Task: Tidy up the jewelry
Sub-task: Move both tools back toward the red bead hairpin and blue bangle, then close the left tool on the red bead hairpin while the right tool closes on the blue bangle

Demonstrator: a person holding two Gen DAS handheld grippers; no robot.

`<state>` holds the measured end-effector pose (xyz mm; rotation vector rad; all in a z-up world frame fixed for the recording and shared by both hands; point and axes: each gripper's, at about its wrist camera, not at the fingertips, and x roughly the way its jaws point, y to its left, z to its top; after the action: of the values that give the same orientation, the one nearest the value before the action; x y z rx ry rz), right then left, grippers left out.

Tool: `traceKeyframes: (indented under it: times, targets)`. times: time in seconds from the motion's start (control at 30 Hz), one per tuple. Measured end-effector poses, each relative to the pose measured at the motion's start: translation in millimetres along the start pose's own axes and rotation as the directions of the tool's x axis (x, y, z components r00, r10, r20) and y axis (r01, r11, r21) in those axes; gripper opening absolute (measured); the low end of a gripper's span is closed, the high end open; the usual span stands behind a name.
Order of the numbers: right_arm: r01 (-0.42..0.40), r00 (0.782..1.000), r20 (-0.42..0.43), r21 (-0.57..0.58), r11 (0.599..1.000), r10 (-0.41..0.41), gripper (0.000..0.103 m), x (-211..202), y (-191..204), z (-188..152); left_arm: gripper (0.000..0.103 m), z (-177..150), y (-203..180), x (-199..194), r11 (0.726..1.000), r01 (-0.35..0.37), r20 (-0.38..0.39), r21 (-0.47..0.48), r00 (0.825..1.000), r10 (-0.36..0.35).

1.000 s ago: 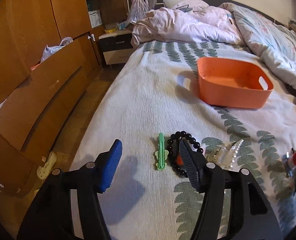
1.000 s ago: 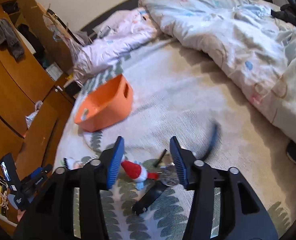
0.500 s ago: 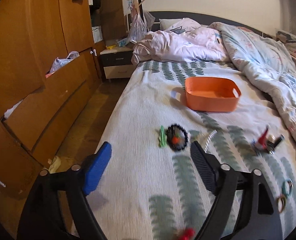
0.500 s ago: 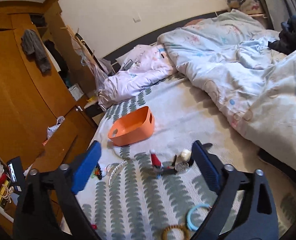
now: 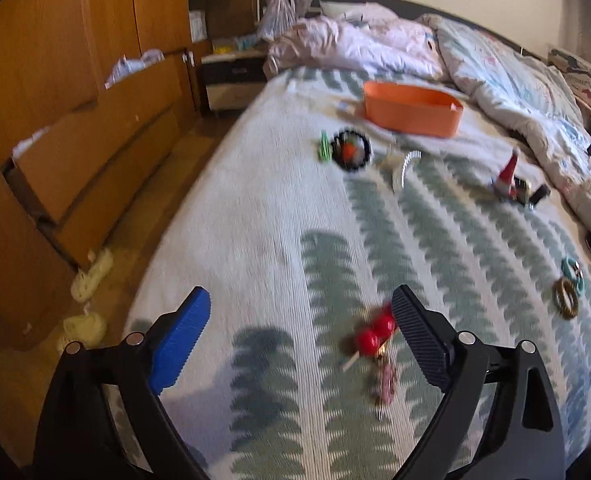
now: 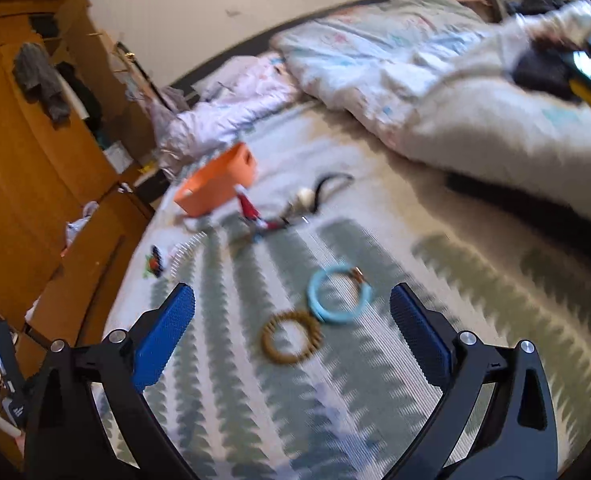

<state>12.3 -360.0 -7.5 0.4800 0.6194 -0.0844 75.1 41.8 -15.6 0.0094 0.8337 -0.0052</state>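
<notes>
Jewelry lies scattered on the leaf-patterned bedspread [image 5: 255, 216]. My left gripper [image 5: 300, 292] hovers over the near end, its jaws opening and holding nothing. A red cherry hair tie [image 5: 373, 334] lies on the cover just inside its black finger. Farther off are a black bead bracelet [image 5: 351, 150], a green clip [image 5: 325, 146] and the orange bin [image 5: 411, 110]. My right gripper [image 6: 292, 288] is also opening with nothing held. A light blue ring [image 6: 337, 294] and a brown ring [image 6: 291, 338] lie on the cover ahead, between its fingers.
A Santa clip [image 6: 249, 208], a black headband [image 6: 327, 188] and a pearl clip [image 5: 403, 164] lie mid-bed. A rumpled duvet [image 6: 435, 92] covers the right side. Wooden wardrobe drawers [image 5: 95, 152] stand open on the left, past the bed's edge.
Both grippers have pulled back toward the foot of the bed and opened wide. The bracelet and Santa clip now lie far ahead. The cherry tie and the rings have come into view.
</notes>
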Motion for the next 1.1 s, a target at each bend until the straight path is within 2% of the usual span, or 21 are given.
traceKeyframes:
  times: [0.07,0.17,0.33,0.43,0.53,0.8,0.9,1.1]
  targets:
    - [0.030,1.000,-0.008,-0.022,0.999,-0.030,0.099,5,0,-1,0.091,-1,-3,4,1.000,-0.007,-0.018,0.012,1.000,0.007]
    - [0.079,0.997,-0.007,-0.059,0.995,-0.079,0.099,12,5,-3,0.091,-2,-3,0,1.000,-0.017,0.001,0.004,1.000,0.017]
    - [0.111,0.993,-0.034,-0.068,0.992,-0.113,0.099,27,4,-5,0.091,-3,2,7,1.000,-0.008,-0.034,-0.011,0.999,0.008]
    - [0.105,0.993,-0.038,-0.060,0.993,-0.107,0.099,29,4,-5,0.091,-1,9,11,0.999,0.004,-0.058,-0.040,0.998,-0.006]
    - [0.111,0.993,-0.040,-0.071,0.991,-0.114,0.099,29,5,-5,0.091,0,13,11,0.999,-0.012,-0.048,-0.050,0.999,0.009]
    - [0.066,0.994,-0.080,-0.049,0.997,-0.070,0.099,43,6,-1,0.091,-8,-9,19,0.998,-0.053,-0.049,0.035,0.997,0.055]
    - [0.089,0.993,-0.077,-0.075,0.993,-0.095,0.098,52,12,4,0.091,-12,-16,25,0.997,-0.055,-0.056,0.050,0.997,0.058]
    - [0.092,0.981,-0.166,-0.082,0.992,-0.104,0.087,82,15,4,0.091,-14,-28,31,0.992,-0.083,-0.049,0.091,0.995,0.088]
